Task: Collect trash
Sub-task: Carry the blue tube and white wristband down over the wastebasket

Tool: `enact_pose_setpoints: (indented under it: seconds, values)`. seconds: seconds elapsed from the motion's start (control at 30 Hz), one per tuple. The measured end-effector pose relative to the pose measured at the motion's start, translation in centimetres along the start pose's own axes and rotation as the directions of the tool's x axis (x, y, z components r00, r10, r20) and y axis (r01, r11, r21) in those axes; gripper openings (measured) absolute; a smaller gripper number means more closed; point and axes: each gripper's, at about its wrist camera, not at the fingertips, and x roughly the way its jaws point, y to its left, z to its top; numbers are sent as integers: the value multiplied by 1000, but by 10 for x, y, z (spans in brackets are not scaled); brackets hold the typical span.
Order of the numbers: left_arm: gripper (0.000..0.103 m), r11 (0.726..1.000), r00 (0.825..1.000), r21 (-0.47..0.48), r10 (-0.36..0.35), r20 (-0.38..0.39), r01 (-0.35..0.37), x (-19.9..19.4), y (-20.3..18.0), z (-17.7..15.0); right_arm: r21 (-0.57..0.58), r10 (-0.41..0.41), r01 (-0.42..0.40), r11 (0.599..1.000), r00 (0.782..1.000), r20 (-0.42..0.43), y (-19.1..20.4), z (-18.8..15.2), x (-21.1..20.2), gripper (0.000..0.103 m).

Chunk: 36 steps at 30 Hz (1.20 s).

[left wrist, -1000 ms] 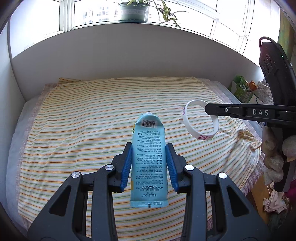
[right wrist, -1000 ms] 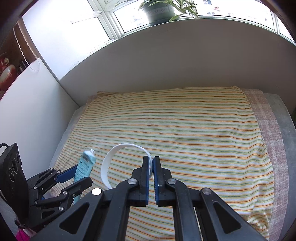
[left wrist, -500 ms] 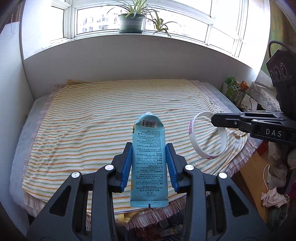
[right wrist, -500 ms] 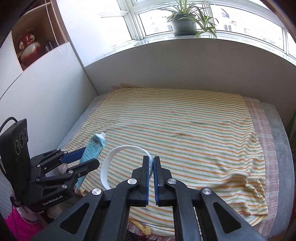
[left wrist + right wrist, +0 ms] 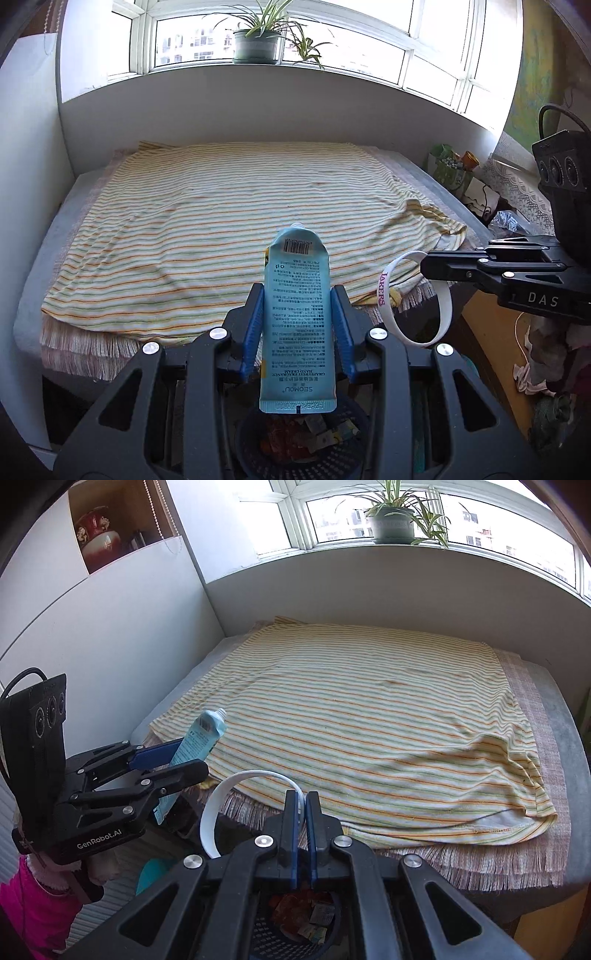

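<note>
Two claws: left claw [image 5: 297, 332] and right claw [image 5: 302, 808]. One blue tube [image 5: 296, 317], one white wristband [image 5: 413, 299], one mesh trash basket [image 5: 258, 454]. One striped sheet [image 5: 221, 229] on one bed [image 5: 565, 746], one potted plant [image 5: 256, 42].

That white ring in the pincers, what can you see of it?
The ring is a thin white wristband, rubbery by its look, with "LAKERS" printed in purple on its outside. It holds a round hoop shape and hangs in the air edge-on, past the edge of the striped bedsheet. The right gripper is shut on one spot of its band; nothing else touches it. Below, a dark basket with scraps in it shows.
</note>
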Motion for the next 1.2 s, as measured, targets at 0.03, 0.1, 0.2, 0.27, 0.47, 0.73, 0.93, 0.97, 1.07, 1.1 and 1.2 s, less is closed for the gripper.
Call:
enact_pose_setpoints:
  seconds: [0.03,0.1,0.2,0.27,0.47,0.73,0.93,0.97,1.07,1.1,1.2]
  values:
    - [36,1000,1000,-2,-3,-4,3,-1,-1,-5,1,3,-3,1000,1000,-3,1,-6,0,2]
    - [36,1000,1000,-10,-10,-14,10,-3,-1,-15,9,14,-14,1000,1000,-12,3,-18,-1,2]
    - [36,1000,999,-19,-14,-29,13,-5,0,-30,23,29,-28,999,999,-35,4,-34,2,2]
    - [36,999,999,-29,-16,-41,15,-5,1,-42,25,30,-29,999,998,-49,6,-44,4,2]
    - [36,998,996,-60,-23,-89,18,1,5,-74,25,30,-28,999,996,-84,8,-68,14,2]
    - [36,996,989,-83,-25,-149,13,14,5,-107,43,25,-19,999,989,-144,6,-99,38,2]
    - [36,995,979,-98,-36,-200,17,30,4,-127,74,28,-15,997,983,-181,0,-121,54,2]
    - [36,995,977,-100,-38,-208,18,33,4,-130,78,28,-14,997,982,-186,-1,-124,57,2]
    - [36,994,973,-105,-40,-228,17,40,4,-137,90,29,-11,996,979,-203,-3,-133,63,2]
    - [36,994,971,-105,-40,-234,15,43,4,-139,92,29,-10,996,978,-208,-3,-135,66,2]
    - [36,994,967,-106,-38,-252,12,50,4,-144,91,22,-2,996,975,-220,-2,-141,75,2]
